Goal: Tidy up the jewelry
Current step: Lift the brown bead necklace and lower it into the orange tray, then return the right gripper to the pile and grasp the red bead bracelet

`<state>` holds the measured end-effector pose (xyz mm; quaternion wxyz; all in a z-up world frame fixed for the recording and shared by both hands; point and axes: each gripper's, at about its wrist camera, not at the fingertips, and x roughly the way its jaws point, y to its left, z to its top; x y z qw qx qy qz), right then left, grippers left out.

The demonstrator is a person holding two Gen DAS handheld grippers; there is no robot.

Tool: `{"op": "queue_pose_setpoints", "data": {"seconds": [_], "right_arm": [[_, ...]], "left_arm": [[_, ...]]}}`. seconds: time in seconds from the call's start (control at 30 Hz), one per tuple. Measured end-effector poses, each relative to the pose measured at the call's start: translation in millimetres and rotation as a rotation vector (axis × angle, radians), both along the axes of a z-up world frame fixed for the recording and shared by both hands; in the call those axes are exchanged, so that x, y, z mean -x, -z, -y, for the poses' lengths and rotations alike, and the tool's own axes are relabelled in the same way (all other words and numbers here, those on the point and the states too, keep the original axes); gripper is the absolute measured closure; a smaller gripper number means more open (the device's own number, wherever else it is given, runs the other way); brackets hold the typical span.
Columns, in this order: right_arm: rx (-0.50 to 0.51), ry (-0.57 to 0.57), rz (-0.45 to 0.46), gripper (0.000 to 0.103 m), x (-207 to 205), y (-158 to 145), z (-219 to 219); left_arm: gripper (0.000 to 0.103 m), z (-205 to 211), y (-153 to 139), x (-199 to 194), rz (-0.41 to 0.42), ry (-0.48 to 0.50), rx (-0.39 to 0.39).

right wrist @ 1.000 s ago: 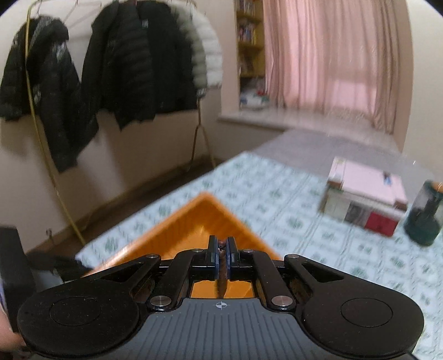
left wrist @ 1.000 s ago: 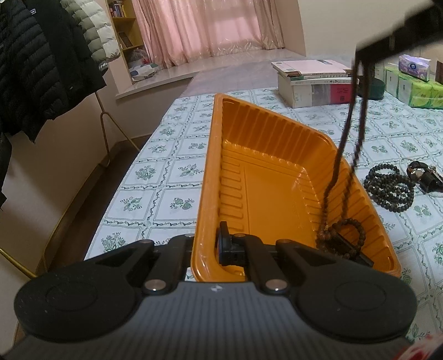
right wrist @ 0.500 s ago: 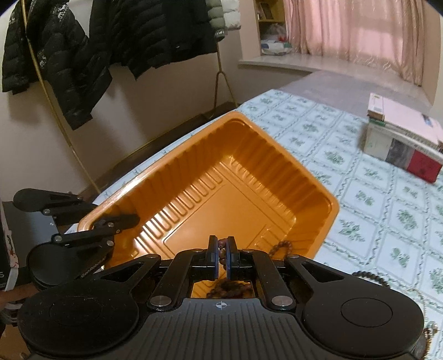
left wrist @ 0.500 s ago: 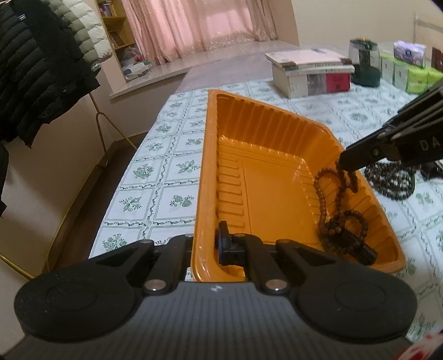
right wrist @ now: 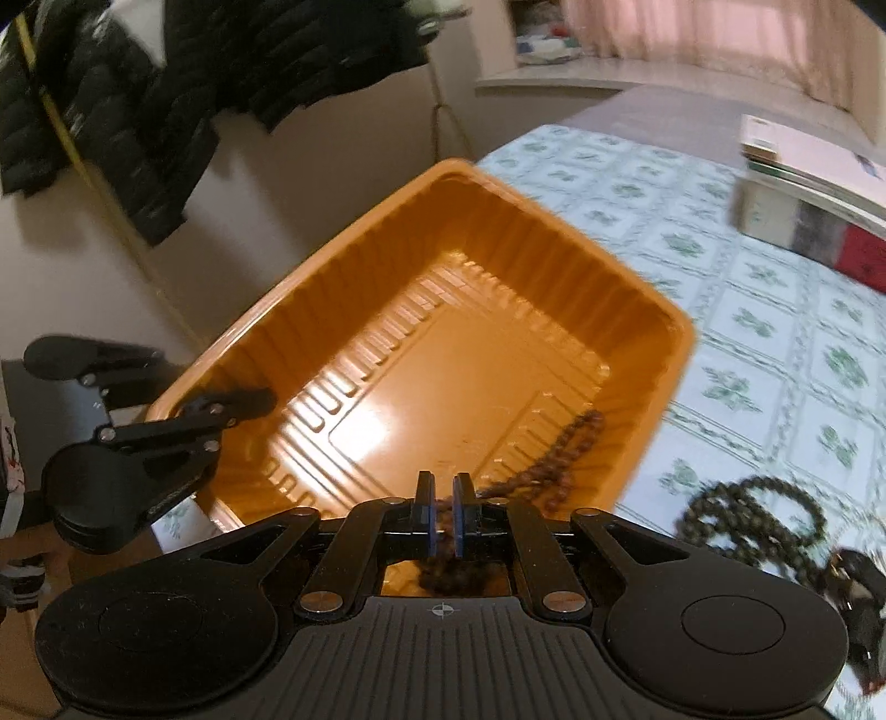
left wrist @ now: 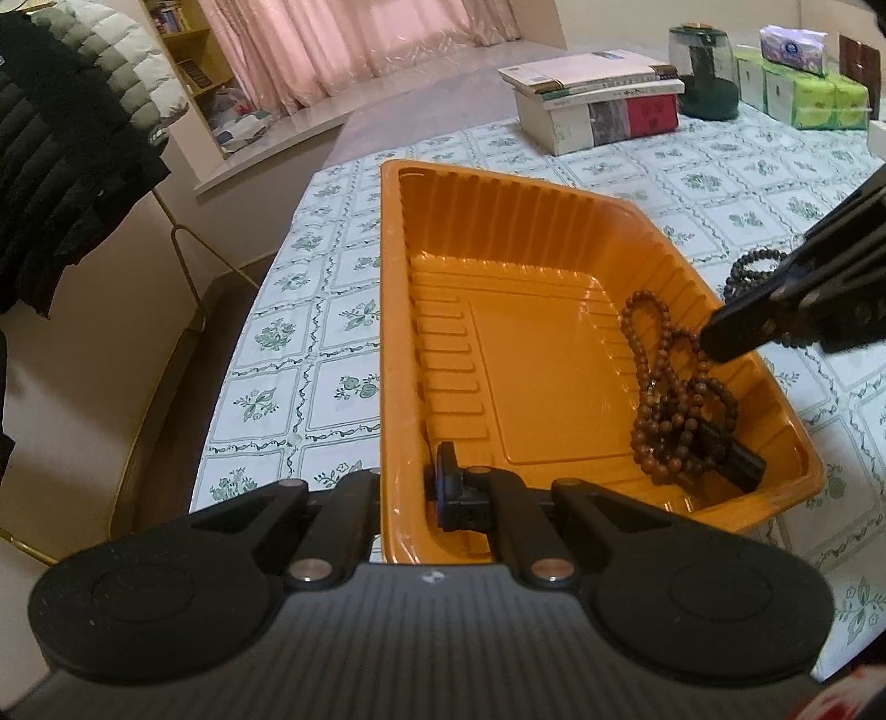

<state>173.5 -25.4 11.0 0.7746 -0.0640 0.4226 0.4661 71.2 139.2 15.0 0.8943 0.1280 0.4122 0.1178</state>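
Cream walls [left wrist: 83,343], pink curtains [left wrist: 354,50] over a raised window ledge [left wrist: 288,138], bookshelf [left wrist: 183,61] in corner, dark jackets [right wrist: 127,94] on a brass-coloured rack [left wrist: 188,266], floral-tiled tablecloth [left wrist: 720,183].

The left gripper [left wrist: 412,487] is clamped shut, while the right gripper's [right wrist: 441,518] fingers stand slightly parted.

orange tray [left wrist: 554,221]: showing as glossy ribbed plastic | brown bead necklace [left wrist: 673,410]: looking like matt wooden beads | tabletop [left wrist: 343,343]: wearing smooth printed cloth | left gripper [left wrist: 407,487]: showing matt black plastic, metal rivets
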Motion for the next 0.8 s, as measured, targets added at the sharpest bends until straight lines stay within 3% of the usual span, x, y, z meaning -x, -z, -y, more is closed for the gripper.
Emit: {"op": "queue_pose_setpoints", "data": {"seconds": [0.03,0.1,0.53,0.8], "right_arm": [[-0.008,0.024,-0.002,0.067,-1,-1,7],[-0.034,0.084,-0.006,0.049,-2,-2,24],[0.009,0.464,0.029,0.048,11,21,158],[0.060,0.643,0.051,0.048,8,37,222]], "left_arm": [[0.099,0,0,-1,-0.005,0.005,-0.004],[0.099,0,0,-3,-0.015,0.015,-0.013],[0.099,3,-1,-12,-0.065,0.088,-0.068],[0.099,6,-2,-15,-0.072,0.096,-0.091]]}}
